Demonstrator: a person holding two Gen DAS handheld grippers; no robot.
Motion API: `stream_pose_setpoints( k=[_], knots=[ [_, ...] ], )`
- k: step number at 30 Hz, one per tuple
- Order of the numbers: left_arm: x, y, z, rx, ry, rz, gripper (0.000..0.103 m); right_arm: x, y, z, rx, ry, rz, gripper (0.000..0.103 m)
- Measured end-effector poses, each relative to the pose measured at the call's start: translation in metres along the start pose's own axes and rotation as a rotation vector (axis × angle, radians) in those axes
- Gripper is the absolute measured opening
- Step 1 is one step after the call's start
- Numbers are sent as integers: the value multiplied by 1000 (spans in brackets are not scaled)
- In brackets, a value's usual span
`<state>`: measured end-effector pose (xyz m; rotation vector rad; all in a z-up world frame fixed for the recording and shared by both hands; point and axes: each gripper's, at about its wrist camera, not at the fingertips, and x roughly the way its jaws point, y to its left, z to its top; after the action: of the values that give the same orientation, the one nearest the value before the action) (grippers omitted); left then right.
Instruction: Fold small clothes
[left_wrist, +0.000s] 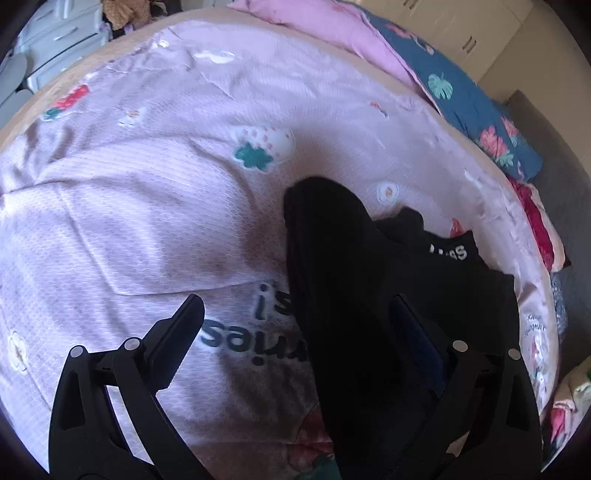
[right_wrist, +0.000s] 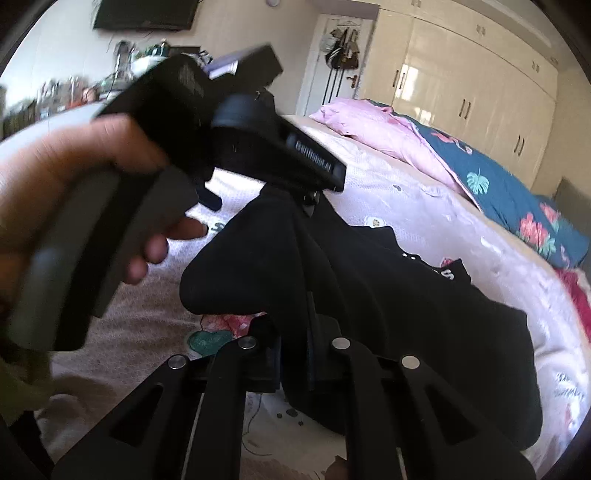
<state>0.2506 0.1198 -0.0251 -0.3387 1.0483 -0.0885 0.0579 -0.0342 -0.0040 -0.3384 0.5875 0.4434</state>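
Your left tongs (left_wrist: 295, 332) gape wide; your right tongs (right_wrist: 295, 354) clench the black knit garment (right_wrist: 424, 314), lifted partly off the pink quilted bed cover (left_wrist: 147, 184). Folding looks barely begun.

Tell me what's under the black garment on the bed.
The black garment lies on a pink printed bedsheet. Dark lettering on the sheet runs beneath its edge. The rest of the lettering is covered.
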Motion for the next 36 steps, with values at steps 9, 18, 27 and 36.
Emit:
stream_pose_setpoints(
  k=[9, 18, 27, 36],
  knots=[
    [1, -28, -3, 24, 2, -103, 37, -19, -12, 0, 48, -39, -11, 8],
    [-23, -60, 0, 88, -47, -121, 13, -40, -30, -1, 102, -88, -42, 7],
    [-50, -110, 1, 150, -96, -159, 13, -76, -63, -6, 187, -164, -100, 7],
    [-52, -170, -6, 233, -98, -152, 14, -98, -110, -25, 298, -188, -120, 7]
  ],
)
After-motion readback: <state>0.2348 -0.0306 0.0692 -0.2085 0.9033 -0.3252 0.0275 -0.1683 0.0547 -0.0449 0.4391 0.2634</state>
